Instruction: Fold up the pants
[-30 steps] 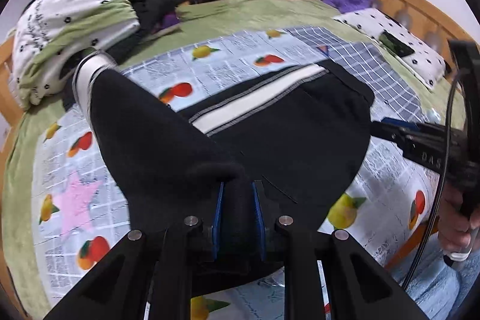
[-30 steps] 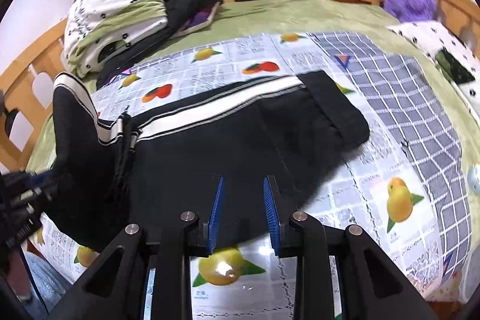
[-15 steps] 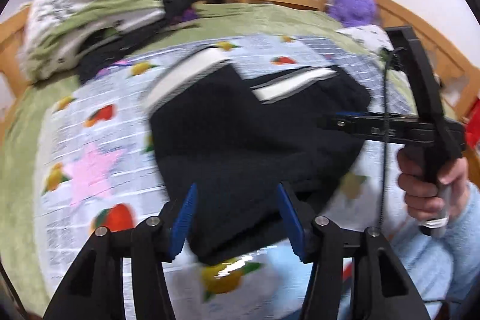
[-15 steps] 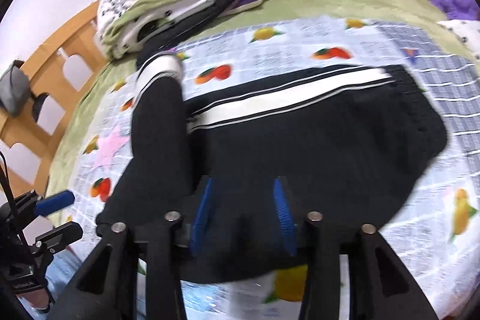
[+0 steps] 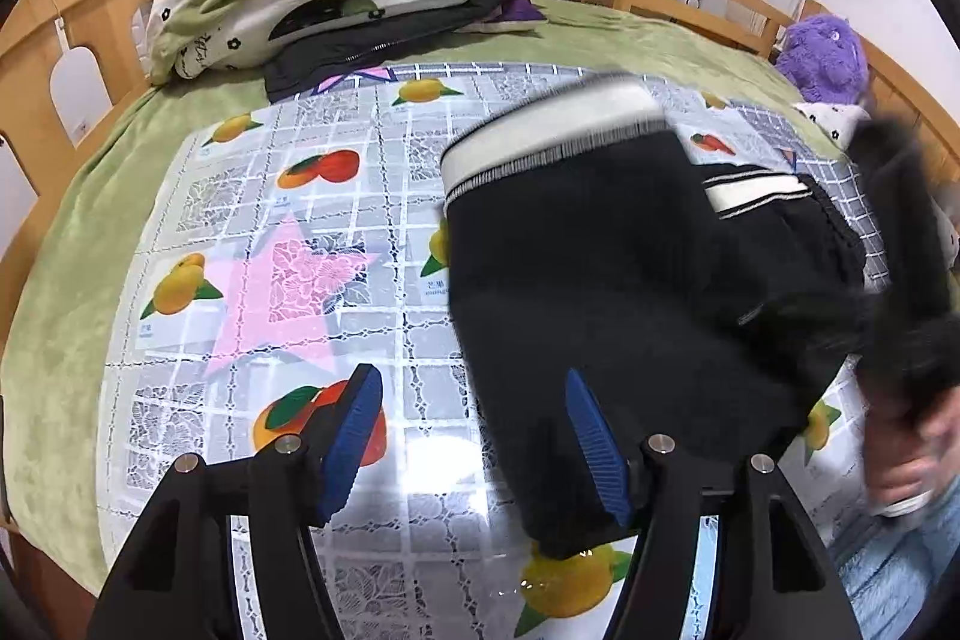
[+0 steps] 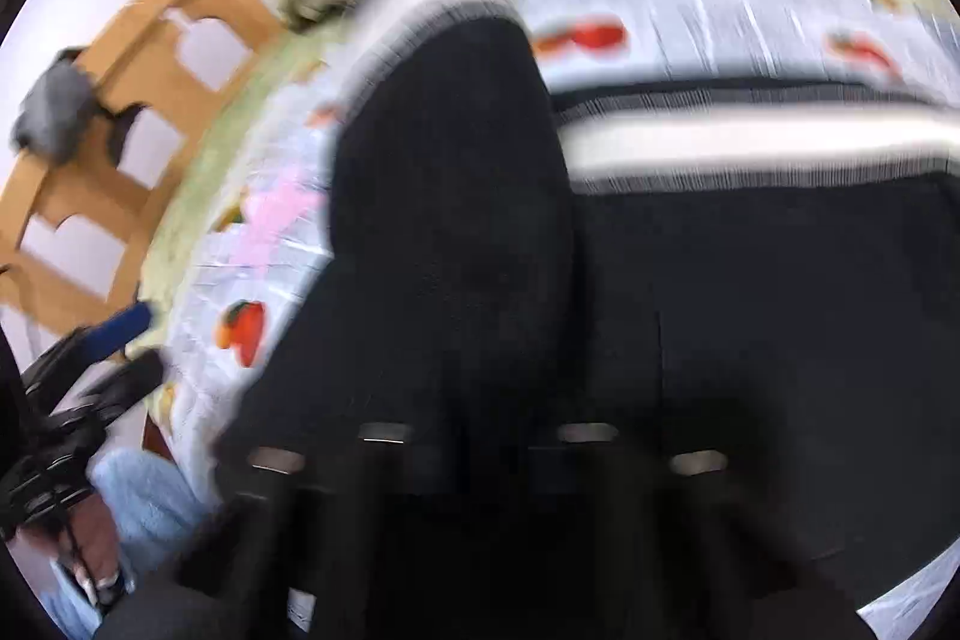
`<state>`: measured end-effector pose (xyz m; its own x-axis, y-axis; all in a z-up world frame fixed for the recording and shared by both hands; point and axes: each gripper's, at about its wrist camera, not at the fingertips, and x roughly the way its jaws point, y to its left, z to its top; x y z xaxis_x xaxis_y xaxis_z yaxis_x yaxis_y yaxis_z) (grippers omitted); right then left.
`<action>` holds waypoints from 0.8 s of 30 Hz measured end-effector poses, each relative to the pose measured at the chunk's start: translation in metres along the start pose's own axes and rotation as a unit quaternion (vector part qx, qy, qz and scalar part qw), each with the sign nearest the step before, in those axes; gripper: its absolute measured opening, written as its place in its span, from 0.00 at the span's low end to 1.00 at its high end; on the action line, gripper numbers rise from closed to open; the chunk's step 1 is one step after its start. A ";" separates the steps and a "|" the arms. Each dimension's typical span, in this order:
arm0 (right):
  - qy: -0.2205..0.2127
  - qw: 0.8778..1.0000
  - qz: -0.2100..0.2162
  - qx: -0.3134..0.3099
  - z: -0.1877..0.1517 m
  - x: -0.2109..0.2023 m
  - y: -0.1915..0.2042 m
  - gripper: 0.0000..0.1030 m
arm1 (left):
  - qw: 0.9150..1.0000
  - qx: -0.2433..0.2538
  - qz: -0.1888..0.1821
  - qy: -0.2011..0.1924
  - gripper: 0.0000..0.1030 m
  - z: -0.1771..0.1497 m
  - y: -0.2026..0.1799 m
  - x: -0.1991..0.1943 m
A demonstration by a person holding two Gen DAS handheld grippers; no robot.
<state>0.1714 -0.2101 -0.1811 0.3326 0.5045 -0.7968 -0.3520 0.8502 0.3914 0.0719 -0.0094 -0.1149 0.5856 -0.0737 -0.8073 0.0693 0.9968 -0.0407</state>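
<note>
Green is the bed (image 5: pixel 90 244), with a fruit-print plastic cover (image 5: pixel 252 196) over it. On this cover lie the black pants (image 5: pixel 600 292), folded, from the centre toward 3 o'clock in the left wrist view; their white striped cuff (image 5: pixel 552 124) points to 12 o'clock. The left claw (image 5: pixel 474 436) has just been opening and stands spread, its right finger (image 5: pixel 591 442) at the pants' edge, not pressing. The right claw (image 6: pixel 480 460) is blurred and dark over the black cloth; it is pressed together, and whether it pinches the cloth I cannot tell.
</note>
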 end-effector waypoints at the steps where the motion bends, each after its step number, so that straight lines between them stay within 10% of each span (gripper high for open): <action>1: -0.014 1.000 0.017 -0.008 0.003 -0.016 0.002 0.08 | 1.000 0.004 0.004 0.000 0.60 -0.001 -0.001 0.002; 6: -0.093 0.995 0.004 -0.020 0.015 -0.102 -0.012 0.08 | 1.000 -0.010 -0.006 -0.004 0.60 0.001 -0.003 0.003; 13: -0.092 0.989 -0.105 -0.044 0.035 -0.156 -0.088 0.08 | 0.998 -0.032 -0.047 0.026 0.60 0.013 -0.026 0.021; 24: -0.053 0.982 -0.174 0.042 -0.002 -0.142 -0.252 0.09 | 0.993 0.006 -0.109 0.037 0.60 0.031 -0.114 0.043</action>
<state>0.2112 -0.4969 -0.1673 0.5106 0.1897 -0.8386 -0.1280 0.9813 0.1441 0.1140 -0.1275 -0.1263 0.4943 -0.2844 -0.8214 0.1976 0.9570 -0.2124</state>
